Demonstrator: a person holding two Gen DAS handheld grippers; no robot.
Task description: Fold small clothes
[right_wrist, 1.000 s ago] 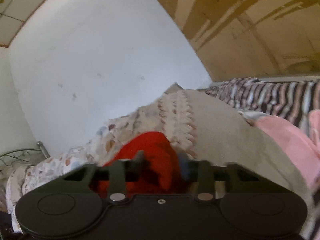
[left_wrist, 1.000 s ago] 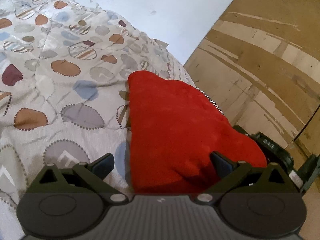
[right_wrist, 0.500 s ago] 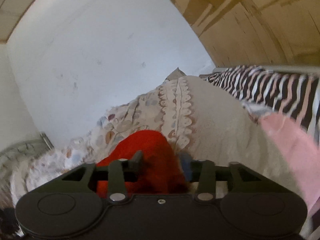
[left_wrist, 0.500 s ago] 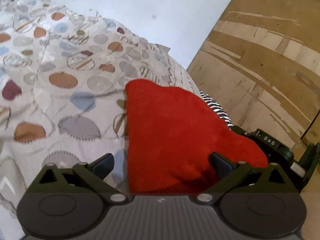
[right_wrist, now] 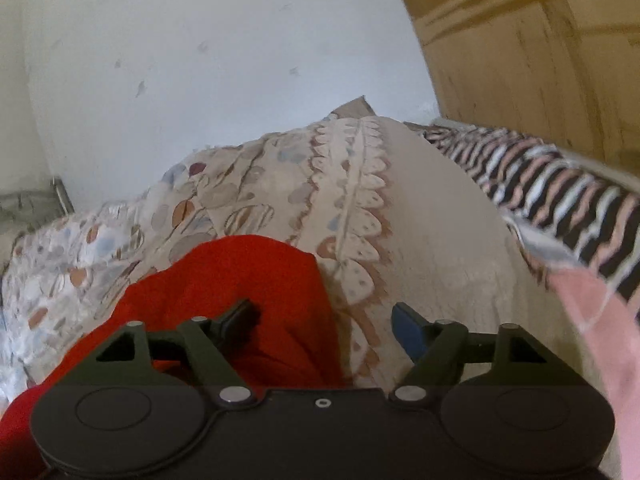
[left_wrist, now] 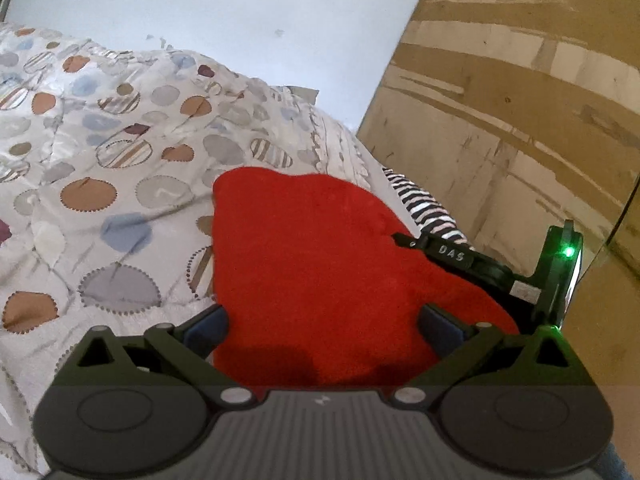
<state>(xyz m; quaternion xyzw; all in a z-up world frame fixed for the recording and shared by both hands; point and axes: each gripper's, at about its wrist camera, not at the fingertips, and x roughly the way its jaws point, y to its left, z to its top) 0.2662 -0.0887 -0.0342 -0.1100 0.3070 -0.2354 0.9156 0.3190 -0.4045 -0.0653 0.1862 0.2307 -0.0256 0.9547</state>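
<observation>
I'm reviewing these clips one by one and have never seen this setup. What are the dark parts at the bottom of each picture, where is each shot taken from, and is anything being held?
The dark shapes are handheld two-finger grippers, one in each of a person's hands, each carrying a fisheye camera that looks forward along its fingers. One picture is from the left gripper, the other from the right gripper. Both look over a bed with a patterned bedspread, on which lies a red garment. A striped cloth and something pink sit to the right. Both grippers stand open over the red garment's near edge; neither holds anything. The right gripper also appears at the right of the left view.
</observation>
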